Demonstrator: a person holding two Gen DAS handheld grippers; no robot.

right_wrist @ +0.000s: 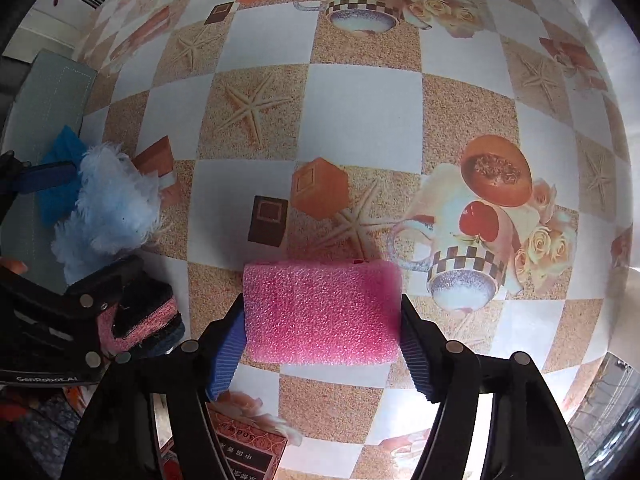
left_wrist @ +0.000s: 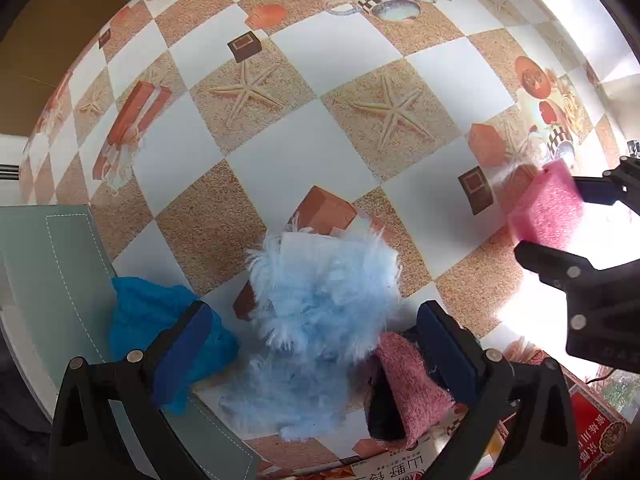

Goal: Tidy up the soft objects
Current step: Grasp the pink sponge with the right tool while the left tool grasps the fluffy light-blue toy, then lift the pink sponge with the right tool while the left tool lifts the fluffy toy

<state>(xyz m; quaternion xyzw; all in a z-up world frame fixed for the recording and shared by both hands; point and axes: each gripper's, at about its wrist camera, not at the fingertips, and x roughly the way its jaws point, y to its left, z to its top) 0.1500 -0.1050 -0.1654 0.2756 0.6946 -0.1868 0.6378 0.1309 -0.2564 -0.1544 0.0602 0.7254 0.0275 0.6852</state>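
Left gripper (left_wrist: 316, 344) points straight down over the table, jaws spread wide, nothing pinched. Blue pads flank a fluffy light-blue plush (left_wrist: 320, 312) lying on the checkered tablecloth (left_wrist: 280, 164); neither pad visibly presses the fur. Left pad overlaps a bright blue cloth (left_wrist: 136, 316) that sits partly on a grey-green stitched mat (left_wrist: 48, 264) at the table's left edge. Right pad sits just beside a pink knitted sock (left_wrist: 404, 384) with a dark lining, bottom right of the plush. Far right in this left wrist view, right gripper (left_wrist: 560, 216) holds a pink foam sponge (left_wrist: 548, 208) between its fingers, slightly blurred. Printed boxes with red labels show along the bottom edge.

Right wrist view: right gripper (right_wrist: 322, 324) also aimed down, jaws at a medium width, closed onto the pink foam sponge (right_wrist: 322, 312); both ribbed blue pads touch its short sides. Whether the sponge is off the cloth cannot be told for sure. Tablecloth (right_wrist: 360, 120) shows starfish, cups and roses. At left, the left gripper (right_wrist: 60, 240) stands around the light-blue plush (right_wrist: 108, 208), blue cloth (right_wrist: 60, 152) behind it on the mat (right_wrist: 52, 80). Pink sock (right_wrist: 136, 324) lies under the near left finger. A red printed box (right_wrist: 248, 448) sits at the bottom.
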